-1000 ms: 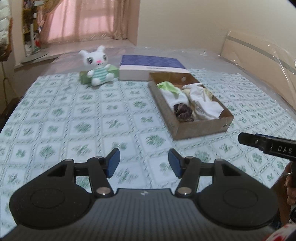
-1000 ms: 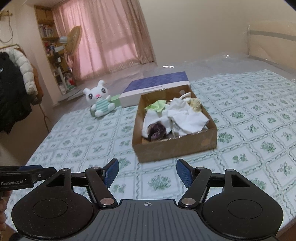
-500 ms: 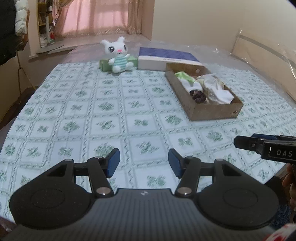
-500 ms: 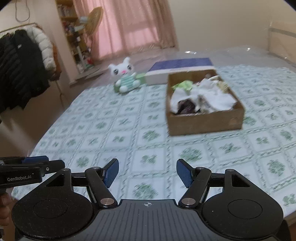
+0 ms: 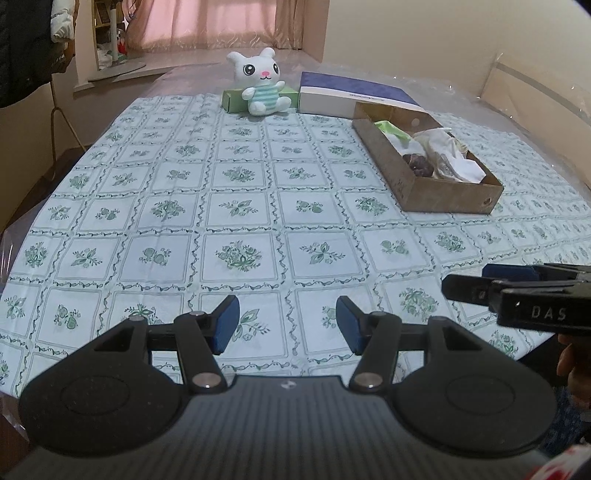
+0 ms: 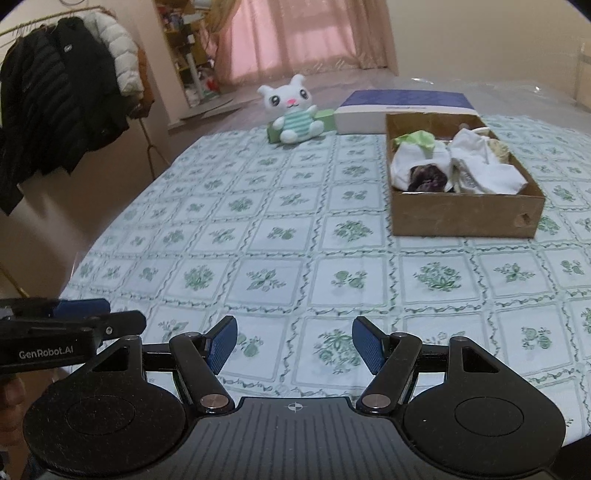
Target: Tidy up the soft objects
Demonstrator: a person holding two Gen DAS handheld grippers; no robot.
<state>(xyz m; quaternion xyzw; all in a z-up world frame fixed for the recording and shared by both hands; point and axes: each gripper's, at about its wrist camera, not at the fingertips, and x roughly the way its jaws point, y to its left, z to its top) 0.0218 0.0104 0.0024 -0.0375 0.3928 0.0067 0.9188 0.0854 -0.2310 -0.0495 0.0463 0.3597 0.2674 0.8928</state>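
Note:
A brown cardboard box [image 5: 443,195] [image 6: 465,218] sits on the floral sheet at the right. It holds white cloths [image 6: 480,166], a green cloth [image 6: 415,138] and a dark purple item [image 6: 428,179]. A white plush bunny [image 5: 260,86] [image 6: 293,110] sits upright at the far end, leaning on a green box [image 5: 232,99]. My left gripper [image 5: 288,325] is open and empty over the near edge of the sheet. My right gripper [image 6: 293,343] is open and empty too, just to its right.
A blue and white flat box [image 5: 351,96] [image 6: 402,107] lies behind the cardboard box. The floral sheet [image 5: 236,206] covers a plastic-wrapped bed. Dark and white jackets [image 6: 62,96] hang on a rack at the left. Pink curtains [image 6: 295,33] hang at the back.
Both grippers have pulled back toward the near edge of the bed, so the box and bunny look farther away. Both stay open and empty.

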